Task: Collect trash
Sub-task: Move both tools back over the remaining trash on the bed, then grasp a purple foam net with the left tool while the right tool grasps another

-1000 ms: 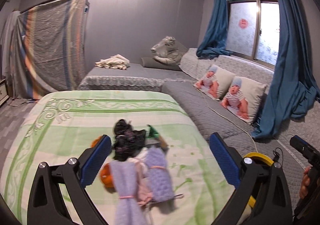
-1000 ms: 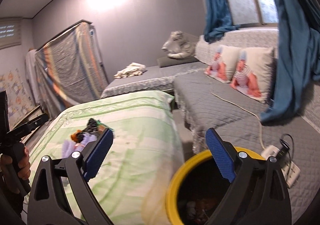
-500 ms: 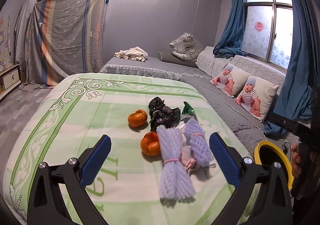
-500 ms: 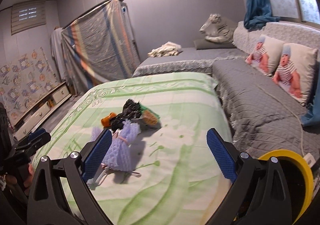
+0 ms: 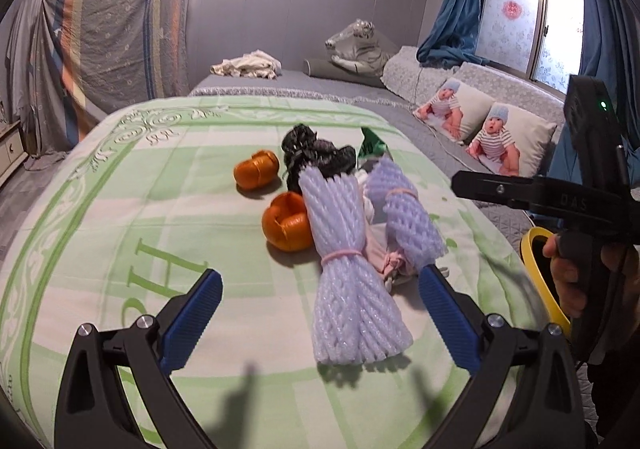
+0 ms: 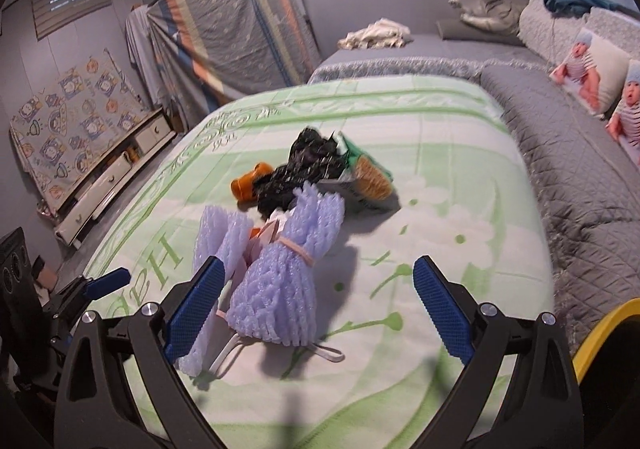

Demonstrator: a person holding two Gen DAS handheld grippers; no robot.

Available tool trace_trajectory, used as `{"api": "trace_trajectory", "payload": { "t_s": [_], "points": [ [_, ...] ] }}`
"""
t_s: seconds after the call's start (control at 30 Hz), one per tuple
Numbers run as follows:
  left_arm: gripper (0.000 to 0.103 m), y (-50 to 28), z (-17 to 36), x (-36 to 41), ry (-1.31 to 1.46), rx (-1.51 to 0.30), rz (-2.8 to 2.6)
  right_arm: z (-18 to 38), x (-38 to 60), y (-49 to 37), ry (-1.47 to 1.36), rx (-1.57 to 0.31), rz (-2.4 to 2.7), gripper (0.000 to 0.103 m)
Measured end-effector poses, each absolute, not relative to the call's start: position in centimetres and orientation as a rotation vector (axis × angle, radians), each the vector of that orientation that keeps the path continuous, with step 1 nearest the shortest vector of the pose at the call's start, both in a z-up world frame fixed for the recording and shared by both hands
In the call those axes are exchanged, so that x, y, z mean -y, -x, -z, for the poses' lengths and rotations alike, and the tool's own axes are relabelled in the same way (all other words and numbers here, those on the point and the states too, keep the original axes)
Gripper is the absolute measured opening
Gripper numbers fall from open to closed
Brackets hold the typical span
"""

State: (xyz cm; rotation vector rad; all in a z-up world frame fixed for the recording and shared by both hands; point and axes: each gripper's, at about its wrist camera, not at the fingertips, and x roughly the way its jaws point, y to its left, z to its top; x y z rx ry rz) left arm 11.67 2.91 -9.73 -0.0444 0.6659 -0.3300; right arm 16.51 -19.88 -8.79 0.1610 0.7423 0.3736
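Note:
A pile of trash lies on the green-and-white blanket [image 5: 120, 233]: two lilac foam-net bundles [image 5: 348, 265] [image 5: 404, 213], two orange peels [image 5: 287, 222] [image 5: 256, 170], a crumpled black bag [image 5: 316, 159] and a green snack wrapper [image 6: 366, 169]. My left gripper [image 5: 320, 321] is open and empty, just short of the nearer foam bundle. My right gripper [image 6: 316, 305] is open and empty, with a foam bundle [image 6: 288, 269] between its fingers' line of sight. The yellow-rimmed bin [image 5: 538, 273] stands at the blanket's right edge, also in the right wrist view [image 6: 608, 333].
Grey quilted mattresses [image 6: 580, 153] run along the right with baby-print pillows [image 5: 504, 137]. A cloth-covered rack [image 5: 120, 21] and a low drawer unit [image 6: 116, 165] stand at the left. A window with blue curtains [image 5: 452, 21] is at the back right.
Both grippers swung away from the bin toward the trash pile and came closer to it. The pile itself has not moved. Both stayed open.

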Motion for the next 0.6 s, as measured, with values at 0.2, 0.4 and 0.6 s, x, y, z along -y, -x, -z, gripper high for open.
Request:
{"api": "trace_trajectory", "payload": {
  "t_s": [0.2, 0.4, 0.6],
  "points": [
    [0.095, -12.9, 11.1, -1.9, 0.02, -0.729, 0.363, 10.0, 19.4, -18.2, -0.201, -0.815, -0.421, 0.088],
    [0.095, -14.2, 12.1, -1.1, 0.005, -0.774, 0.365, 10.9, 19.0, -19.6, -0.232, -0.878, -0.443, 0.083],
    [0.087, -16.0, 12.9, -0.8, 0.04, -0.828, 0.365, 12.0, 18.6, -20.7, -0.244, -0.92, -0.458, 0.071]
  ]
}}
